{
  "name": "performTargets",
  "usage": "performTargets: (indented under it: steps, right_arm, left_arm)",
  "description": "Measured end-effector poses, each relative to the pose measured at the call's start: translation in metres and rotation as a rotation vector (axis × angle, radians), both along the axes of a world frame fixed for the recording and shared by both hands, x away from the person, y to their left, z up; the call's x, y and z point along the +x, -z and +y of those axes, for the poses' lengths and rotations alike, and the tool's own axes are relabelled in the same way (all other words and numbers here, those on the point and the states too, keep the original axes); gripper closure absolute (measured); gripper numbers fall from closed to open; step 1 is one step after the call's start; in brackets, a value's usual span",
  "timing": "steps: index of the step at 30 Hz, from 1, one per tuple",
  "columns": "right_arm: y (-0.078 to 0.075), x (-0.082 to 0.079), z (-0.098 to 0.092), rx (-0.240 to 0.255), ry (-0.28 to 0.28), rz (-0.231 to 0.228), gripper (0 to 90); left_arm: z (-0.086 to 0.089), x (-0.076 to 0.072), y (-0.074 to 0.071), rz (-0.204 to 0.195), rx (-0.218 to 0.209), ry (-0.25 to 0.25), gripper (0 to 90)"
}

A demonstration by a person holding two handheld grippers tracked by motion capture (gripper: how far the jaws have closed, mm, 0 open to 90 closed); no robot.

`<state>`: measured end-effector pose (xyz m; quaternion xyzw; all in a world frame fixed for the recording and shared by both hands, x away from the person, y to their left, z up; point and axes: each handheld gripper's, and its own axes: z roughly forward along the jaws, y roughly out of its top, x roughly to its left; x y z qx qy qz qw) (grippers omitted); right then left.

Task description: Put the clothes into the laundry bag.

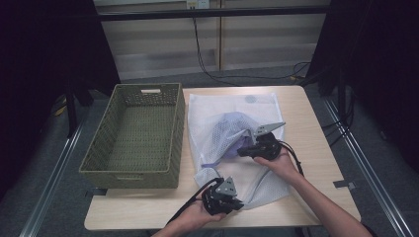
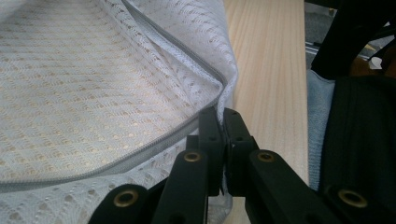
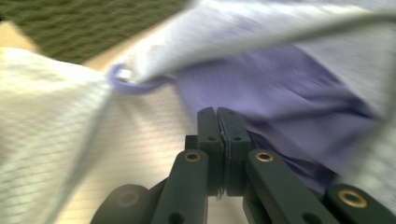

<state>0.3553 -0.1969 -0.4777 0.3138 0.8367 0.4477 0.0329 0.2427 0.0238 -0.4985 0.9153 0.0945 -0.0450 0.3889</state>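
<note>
**Both Grippers Worked a Mesh Bag at the Table's Near Side**

Nearest the high camera, two forearms came in from the bottom edge, each hand carrying a black gripper. Largest in the scene was the pale wooden table [image 1: 316, 148], its right strip bare from the far edge to the near one and offering the most free room. A narrower bare band ran along the near edge in front of the hands. Next in size, the green woven basket [image 1: 136, 136] filled the table's left part, its left side overhanging the table edge and its right wall just beside the white mesh laundry bag [image 1: 232, 111]. That bag lay spread over the table's middle, from close to the far edge down toward the near one, with a purple garment [image 1: 227, 138] bunched inside it and showing at the opening.

The left gripper [image 1: 236, 201] sat near the front edge at the bag's near corner. In the left gripper view its jaws were pressed together on the bag's hem, right where the zipper [image 2: 154, 140] line ended. The right gripper [image 1: 243, 152] reached into the bag's mouth from the right. In the right gripper view, which was blurred, its jaws stood closed against each other beside the purple cloth, and whether any fabric was caught between them could not be told.
</note>
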Motion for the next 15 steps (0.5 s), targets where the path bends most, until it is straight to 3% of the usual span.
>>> performTargets:
  steps: [7,14,15]
  right_arm:
    - [0.004,-0.001,0.021,-0.004,-0.076,0.019,90.0]
    - [0.017,0.013,0.033,-0.055,-0.082,0.051,90.0]
    - [0.019,0.015,0.033,-0.058,-0.081,0.057,90.0]
  left_arm:
    - [0.000,0.000,0.000,0.002,0.000,0.001,88.4]
    - [0.000,0.000,0.001,-0.003,-0.016,-0.002,88.3]
    - [0.000,0.000,-0.001,-0.016,0.009,0.015,88.4]
